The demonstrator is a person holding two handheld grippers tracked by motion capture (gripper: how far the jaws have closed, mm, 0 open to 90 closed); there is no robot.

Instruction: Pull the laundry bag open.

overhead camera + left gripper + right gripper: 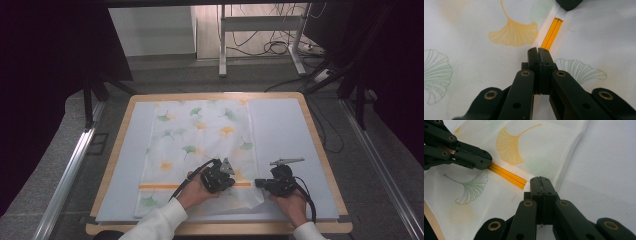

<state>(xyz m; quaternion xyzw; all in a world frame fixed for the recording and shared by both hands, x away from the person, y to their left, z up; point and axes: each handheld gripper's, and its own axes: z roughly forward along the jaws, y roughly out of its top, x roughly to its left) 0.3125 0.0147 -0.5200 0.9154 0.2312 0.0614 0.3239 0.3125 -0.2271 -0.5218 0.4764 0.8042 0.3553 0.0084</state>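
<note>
At the bottom of the high view, a person's two white-sleeved forearms reach in over the near edge of a wooden counter, each hand holding a black gripper. The left gripper sits just left of lower centre, the right gripper just right of it, their tips pointing toward one another and near each other. Both rest on the near end of a white cloth printed with green and orange ginkgo leaves. An orange stripe runs across the cloth at that end. In the left gripper view, the fingers are clenched flat together at mid-frame, on the cloth, at the end of the stripe. In the right gripper view, that gripper's fingers are likewise pressed together at lower centre, by the stripe's other end near the cloth's edge; whether either pair pinches fabric cannot be told. The cloth lies lengthwise up the middle of a pale sheet covering the counter. Beyond, at the top, stand metal desk legs and loose cables.
</note>
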